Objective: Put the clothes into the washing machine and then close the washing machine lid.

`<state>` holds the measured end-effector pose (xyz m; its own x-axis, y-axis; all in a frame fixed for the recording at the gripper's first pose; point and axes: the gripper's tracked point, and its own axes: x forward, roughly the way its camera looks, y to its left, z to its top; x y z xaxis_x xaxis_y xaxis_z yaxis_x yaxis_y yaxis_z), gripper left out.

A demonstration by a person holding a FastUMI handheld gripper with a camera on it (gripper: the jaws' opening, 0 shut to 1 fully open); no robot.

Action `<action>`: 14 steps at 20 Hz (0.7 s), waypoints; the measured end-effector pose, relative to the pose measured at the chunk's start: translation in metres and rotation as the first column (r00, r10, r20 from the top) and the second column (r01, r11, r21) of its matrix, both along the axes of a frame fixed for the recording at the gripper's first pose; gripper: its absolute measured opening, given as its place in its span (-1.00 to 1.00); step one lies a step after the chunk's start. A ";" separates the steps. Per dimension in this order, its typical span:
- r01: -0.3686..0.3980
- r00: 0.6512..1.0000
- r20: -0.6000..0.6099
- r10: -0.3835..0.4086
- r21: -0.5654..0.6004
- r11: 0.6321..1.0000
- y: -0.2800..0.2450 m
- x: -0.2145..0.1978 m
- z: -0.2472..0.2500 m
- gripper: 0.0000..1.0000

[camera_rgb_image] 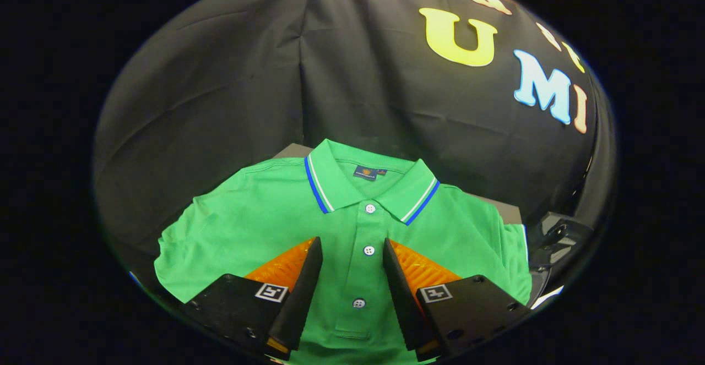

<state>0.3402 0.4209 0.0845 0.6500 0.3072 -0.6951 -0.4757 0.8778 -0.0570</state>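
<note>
- Gripper [352, 255]: fingers spread apart, holding nothing, poised over the shirt's placket.
- One shirt [264, 227], a green polo lying flat, front up, collar beyond the fingers.
- Three white buttons [369, 250] between the fingers.
- Collar edged blue and white; neck label [369, 173] too small to read.

grey table [509, 206], green polo shirt [264, 222] spread flat

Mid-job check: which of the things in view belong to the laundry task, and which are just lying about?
Belongs to the job:
- green polo shirt, lying flat, placket between the fingers
- gripper, open above the shirt

Just there:
- grey surface under the shirt
- dark glossy object beside the shirt, too unclear to name
</note>
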 end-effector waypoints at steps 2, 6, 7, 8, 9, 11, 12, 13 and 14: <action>-0.025 1.000 0.011 0.025 -0.002 1.000 -0.002 0.001 0.005 -0.27; -0.038 0.997 0.070 0.039 -0.021 0.999 -0.003 0.002 0.011 -0.84; -0.044 0.995 0.089 0.047 -0.029 0.999 -0.001 0.001 0.007 -0.97; -0.053 0.993 0.102 0.056 -0.033 0.998 -0.002 0.001 0.009 -0.97; -0.056 0.994 0.095 0.059 -0.027 0.998 -0.002 0.000 0.008 -0.97; -0.056 0.996 0.076 0.055 0.013 0.998 -0.001 -0.001 0.009 -0.97; -0.053 0.996 0.077 0.050 0.031 0.998 -0.001 0.001 0.013 -0.97; -0.052 0.996 0.079 0.049 0.049 0.997 -0.001 0.000 0.018 -0.97; -0.051 0.996 0.080 0.046 0.062 0.997 -0.002 0.000 0.025 -0.97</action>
<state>0.3400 0.4188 0.1092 0.6848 0.3816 -0.6209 -0.5142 0.8567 -0.0406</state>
